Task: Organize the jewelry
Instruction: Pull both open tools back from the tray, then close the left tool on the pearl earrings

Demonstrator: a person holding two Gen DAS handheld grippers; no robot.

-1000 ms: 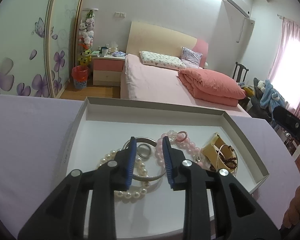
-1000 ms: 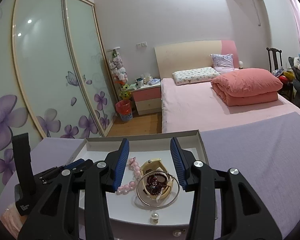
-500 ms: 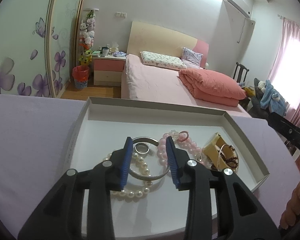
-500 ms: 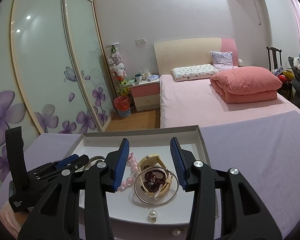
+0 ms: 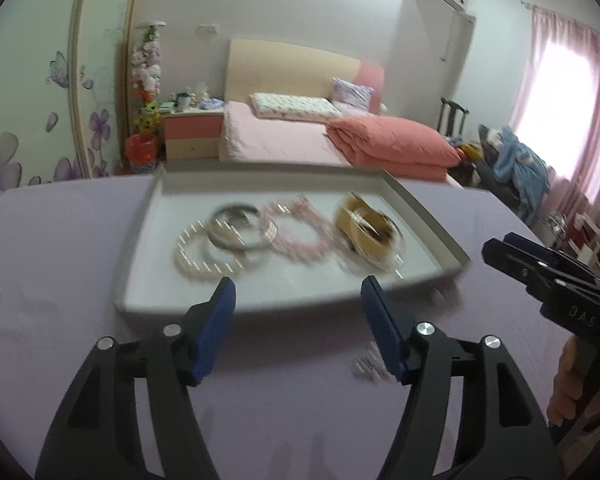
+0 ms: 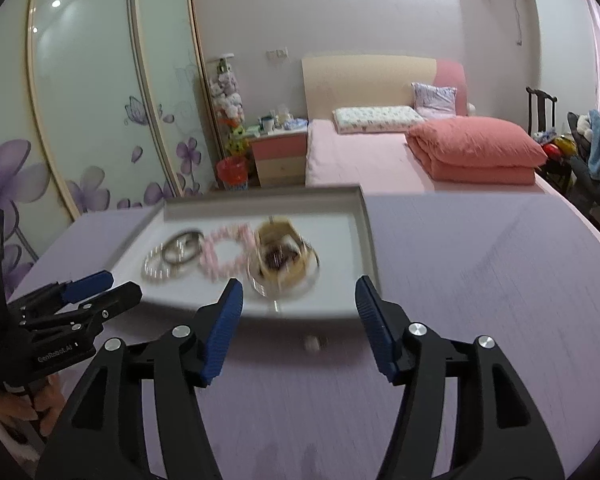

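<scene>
A: Beyond both grippers, at 12 o'clock, the tray [image 5: 428,216] holds pearls [image 5: 196,256], bangles [image 5: 236,232], pink beads [image 5: 296,232], all blurred. Tray's long axis runs 9 to 3.

B: Jaws? Left gripper [image 5: 298,300] and right gripper [image 6: 300,300] both opening, nothing between.

A: Loose pearl [image 6: 312,344] on the purple cloth [image 6: 480,280] lies nearest the right gripper, just short of the tray. Bed [image 6: 360,156] behind.

A purple table [image 5: 60,280] holds a white tray [image 5: 428,220] at its far side. A small bead [image 6: 312,344] lies near it.
</scene>
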